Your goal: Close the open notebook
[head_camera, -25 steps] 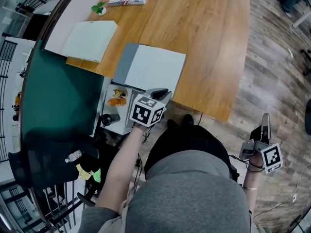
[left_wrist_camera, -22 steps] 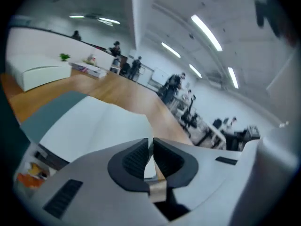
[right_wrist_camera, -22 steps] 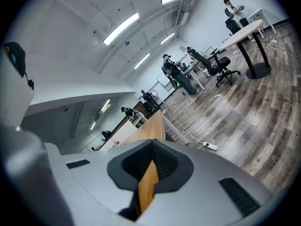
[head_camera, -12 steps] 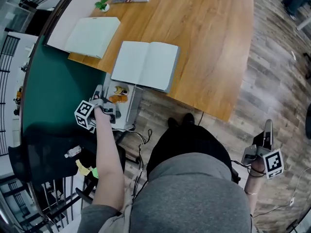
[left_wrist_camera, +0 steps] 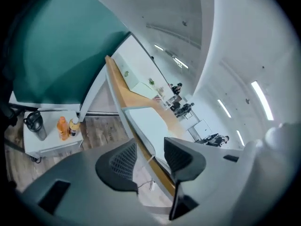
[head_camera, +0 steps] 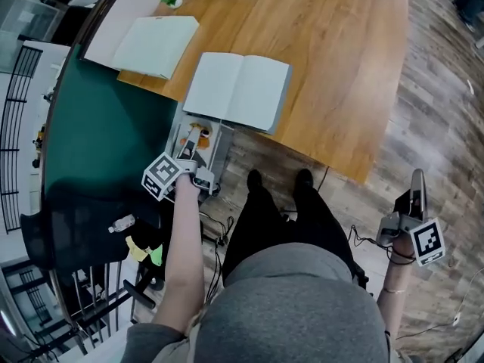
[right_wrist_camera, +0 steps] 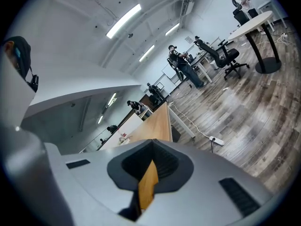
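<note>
Two notebooks [head_camera: 238, 91] [head_camera: 155, 45], two tongs [left_wrist_camera: 149, 150] [right_wrist_camera: 151, 149]

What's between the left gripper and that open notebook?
In the head view, a white cart with orange bottles, below the table's edge, separates the open notebook from the left gripper, whose empty jaws are opening.

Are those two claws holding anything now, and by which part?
Nothing is held. On the left gripper the jaws are opening with nothing between them; the right gripper is shut, empty.
</note>
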The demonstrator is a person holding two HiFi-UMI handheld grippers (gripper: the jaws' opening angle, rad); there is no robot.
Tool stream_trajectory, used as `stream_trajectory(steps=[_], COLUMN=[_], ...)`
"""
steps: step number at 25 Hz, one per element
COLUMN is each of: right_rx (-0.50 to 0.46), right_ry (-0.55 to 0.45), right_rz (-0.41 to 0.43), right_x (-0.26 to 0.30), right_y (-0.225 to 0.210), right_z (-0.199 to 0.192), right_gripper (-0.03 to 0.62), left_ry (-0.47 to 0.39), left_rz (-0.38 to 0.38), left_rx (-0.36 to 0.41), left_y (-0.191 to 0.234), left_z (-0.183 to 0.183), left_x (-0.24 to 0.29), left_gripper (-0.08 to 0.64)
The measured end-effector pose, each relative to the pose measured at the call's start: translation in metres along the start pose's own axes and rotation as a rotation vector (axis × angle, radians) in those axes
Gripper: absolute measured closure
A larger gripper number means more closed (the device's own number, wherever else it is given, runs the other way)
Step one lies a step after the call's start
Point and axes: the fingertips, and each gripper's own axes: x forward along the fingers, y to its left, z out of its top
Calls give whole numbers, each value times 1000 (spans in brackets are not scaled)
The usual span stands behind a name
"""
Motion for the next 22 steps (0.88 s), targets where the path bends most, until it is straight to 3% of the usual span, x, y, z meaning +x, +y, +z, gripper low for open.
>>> stream_trajectory(steps=[5, 9, 12, 14, 17, 20, 22], right_rx=[23, 14, 29, 54, 90, 127, 83], right_ry=[-100, -171, -175, -162, -126, -70, -33], right_rz=[10, 33, 108, 145, 198, 168, 136], right_x=[-30, -66, -91, -109, -137, -156, -168], right_y=[21, 53, 99, 128, 166, 191, 204], right_z=[-19, -51, -108, -154, -220, -278, -301], right_gripper=[586, 586, 586, 586, 586, 586, 586], left_ry=[-31, -26, 30, 70, 81, 107, 124], left_rz=[-175, -255, -354, -459, -568, -576, -556], left_rx=[114, 327, 526, 611, 678, 685, 698], left_y=[-45, -56, -46, -36, -15, 13, 24], left_z=[13, 23, 20, 10, -1, 0, -4], left_x=[-2, -26, -77, -118, -175, -211, -228], left_gripper=[517, 523, 523, 523, 523, 526, 528])
